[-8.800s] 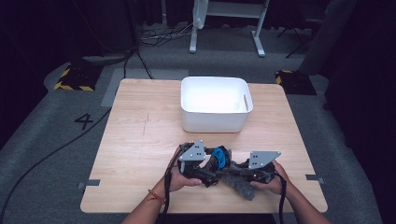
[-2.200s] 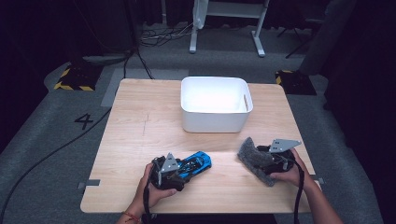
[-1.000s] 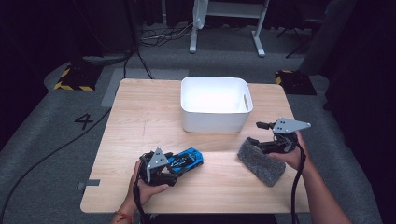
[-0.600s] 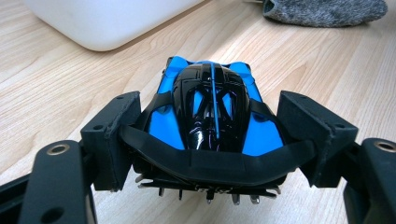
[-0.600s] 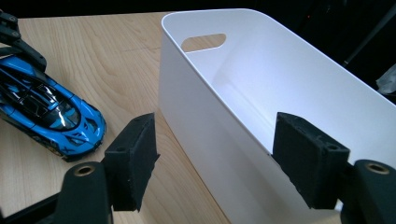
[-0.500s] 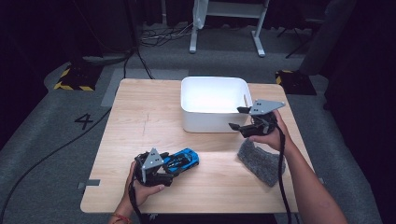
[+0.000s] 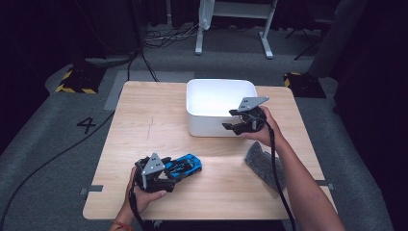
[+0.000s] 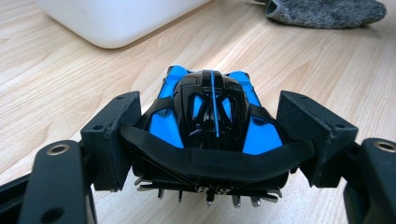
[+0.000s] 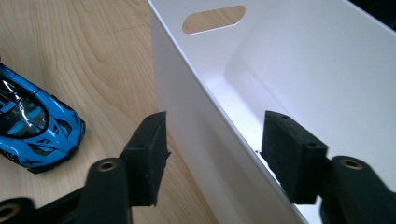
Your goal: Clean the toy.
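The wooden counter (image 7: 144, 125) is the largest thing here, and on its far half stands the white plastic bin (image 7: 202, 125), empty inside as far as I see. My right hand-held gripper (image 7: 231, 126) is at the near right corner of this bin. In the right gripper view its jaws stand on both sides of the front wall, one outside and one inside, and they have just been closing, but the pads do not press the wall yet. I judge this wall thin, stiff and smooth, so it can slip. I would take it at the rim, near the handle slot (image 9: 213, 18), and the bin should be light.

A grey knitted cloth (image 7: 262, 163) lies soft and flat on the right side, well apart from both grippers.

The blue toy car (image 7: 185, 166) rests on the counter near the front edge. My left hand-held gripper (image 7: 166, 177) is clamped on its tail, across the width. The car looks hard, glossy and light. The thin rear wing (image 8: 210, 158) may be fragile, so the body sides are a better place for the grip.
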Tool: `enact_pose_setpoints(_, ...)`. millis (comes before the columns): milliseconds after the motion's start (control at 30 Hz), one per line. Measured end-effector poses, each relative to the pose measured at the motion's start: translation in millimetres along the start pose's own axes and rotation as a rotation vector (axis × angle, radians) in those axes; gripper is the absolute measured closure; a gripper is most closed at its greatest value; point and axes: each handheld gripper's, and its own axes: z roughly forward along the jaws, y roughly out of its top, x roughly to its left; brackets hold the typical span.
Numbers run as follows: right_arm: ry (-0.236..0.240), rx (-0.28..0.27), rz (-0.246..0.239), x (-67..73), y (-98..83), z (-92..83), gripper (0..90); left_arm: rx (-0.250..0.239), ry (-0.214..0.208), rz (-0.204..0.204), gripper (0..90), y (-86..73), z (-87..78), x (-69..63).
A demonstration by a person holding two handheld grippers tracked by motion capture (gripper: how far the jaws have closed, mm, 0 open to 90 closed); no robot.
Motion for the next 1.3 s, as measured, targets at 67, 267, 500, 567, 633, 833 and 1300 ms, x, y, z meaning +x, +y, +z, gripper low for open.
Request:
enact_pose_setpoints(67,0.012,0.008,0.005,-2.0,0.6,5.0,48.3,0.000,0.000,-0.003,24.5,-0.9,-0.9,0.9)
enact_pose_setpoints(267,0.043,0.041,-0.024,-8.2,2.6,11.4,68.8,0.000,0.003,-0.002,24.5,-2.2,-1.6,2.1)
enact_pose_setpoints(500,0.100,0.083,-0.084,-5.2,2.8,17.5,75.4,-0.004,0.000,0.000,24.5,-2.5,-2.9,3.5)
enact_pose_setpoints(567,0.105,0.089,-0.101,-2.2,3.1,16.0,75.9,-0.005,0.000,-0.003,24.5,-2.4,-3.0,3.2)
enact_pose_setpoints(633,0.120,0.090,-0.122,0.1,2.4,13.7,76.0,-0.007,-0.002,-0.006,24.5,-2.2,-3.2,3.0)
enact_pose_setpoints(833,0.143,0.096,-0.143,14.3,-0.8,4.1,76.3,-0.008,-0.003,-0.003,24.5,-1.2,-3.9,2.2)
enact_pose_setpoints(1300,0.157,0.092,-0.161,49.1,-17.3,-25.9,76.1,0.003,0.002,0.024,24.5,1.1,-6.3,0.9)
